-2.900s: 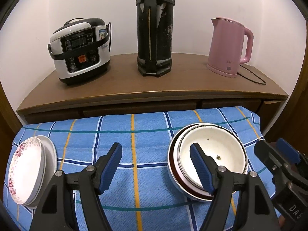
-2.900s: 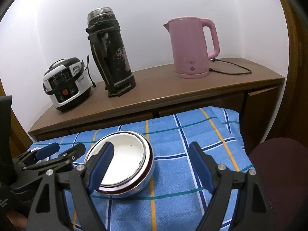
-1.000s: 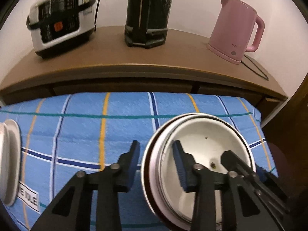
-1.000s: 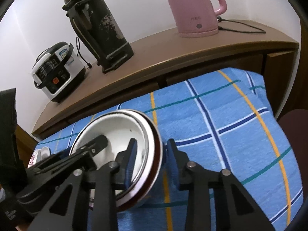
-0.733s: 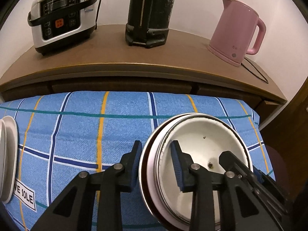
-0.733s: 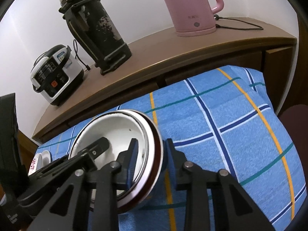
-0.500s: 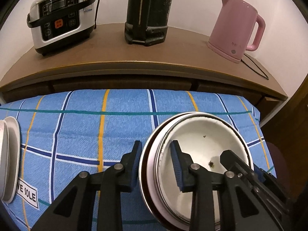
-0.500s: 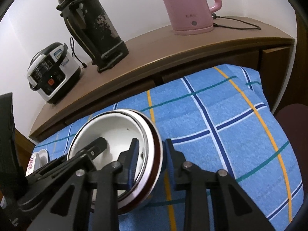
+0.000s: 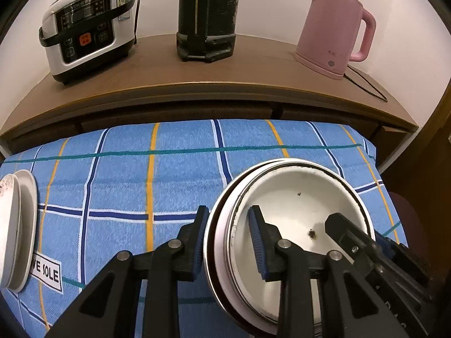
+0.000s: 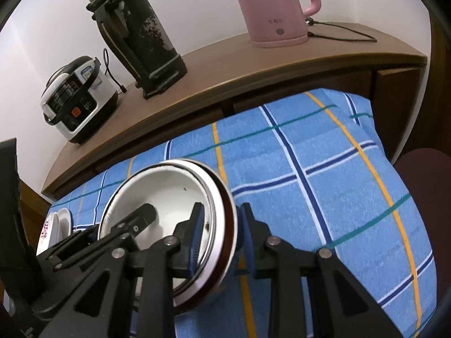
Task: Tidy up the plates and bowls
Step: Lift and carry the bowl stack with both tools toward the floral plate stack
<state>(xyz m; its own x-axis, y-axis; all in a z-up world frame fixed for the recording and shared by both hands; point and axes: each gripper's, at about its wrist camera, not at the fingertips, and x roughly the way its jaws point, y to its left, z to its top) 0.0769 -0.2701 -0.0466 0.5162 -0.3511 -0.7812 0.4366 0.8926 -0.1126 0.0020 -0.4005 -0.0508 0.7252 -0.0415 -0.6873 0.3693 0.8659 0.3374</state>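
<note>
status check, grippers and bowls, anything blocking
Left gripper shut on near-left rim of bowl stack. Right gripper shut on opposite rim. Stack tilted over blue cloth. Plates far left, nothing blocking.

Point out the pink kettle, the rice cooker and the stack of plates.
pink kettle [image 9: 332, 33]: left wrist view, middle of its body.
rice cooker [image 9: 87, 28]: left wrist view, its front control panel.
stack of plates [image 9: 17, 225]: left wrist view, rim at the cloth's left edge.
</note>
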